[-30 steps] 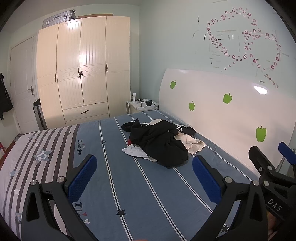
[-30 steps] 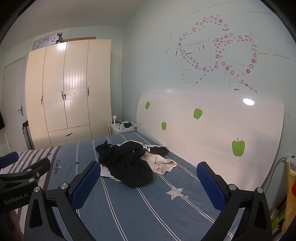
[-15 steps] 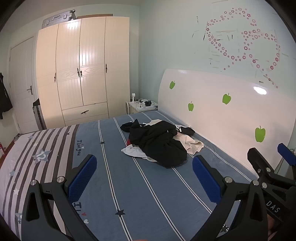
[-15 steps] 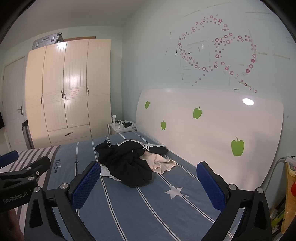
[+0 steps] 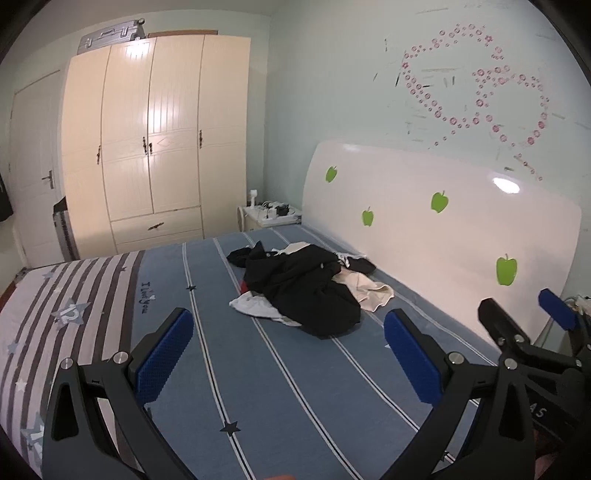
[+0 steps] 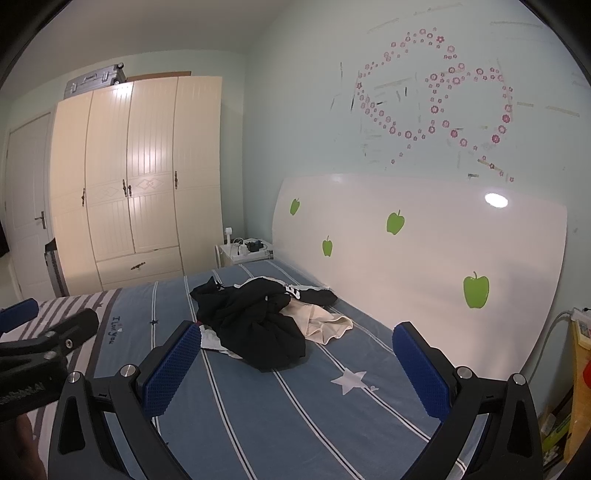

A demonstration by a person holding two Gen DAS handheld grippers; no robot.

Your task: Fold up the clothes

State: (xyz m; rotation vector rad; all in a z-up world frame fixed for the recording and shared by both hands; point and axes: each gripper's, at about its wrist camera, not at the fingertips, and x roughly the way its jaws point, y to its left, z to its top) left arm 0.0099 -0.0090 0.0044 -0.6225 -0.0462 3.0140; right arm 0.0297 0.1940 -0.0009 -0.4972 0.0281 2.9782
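- A bed (image 5: 303, 398) with a blue cover, thin white stripes and small stars fills the lower part of both views.
- A heap of clothes (image 5: 303, 291) lies on the bed near its head end, just beside the headboard (image 5: 424, 229) but not touching it. It is unfolded.
- The heap is mostly a crumpled black garment (image 6: 255, 325). A cream garment (image 6: 325, 325) spreads out on the side toward the headboard, and a white garment (image 5: 255, 308) shows at the opposite side.
- The left hand-held gripper (image 5: 288, 350) hangs above the bed's blue cover, well apart from the heap. Its blue-padded fingers are spread wide and hold nothing.
- The right hand-held gripper (image 6: 295, 365) also hangs above the bed, nearer the headboard side. Its fingers are spread wide and hold nothing.
- Each gripper's black frame shows at the edge of the other's view.
- The white headboard carries green apple stickers (image 6: 475, 291).
- A cream wardrobe (image 5: 155, 147) stands beyond the far side of the bed, with a grey suitcase (image 5: 110, 35) lying on top.
- A small nightstand (image 5: 269, 218) sits in the corner between wardrobe and headboard.
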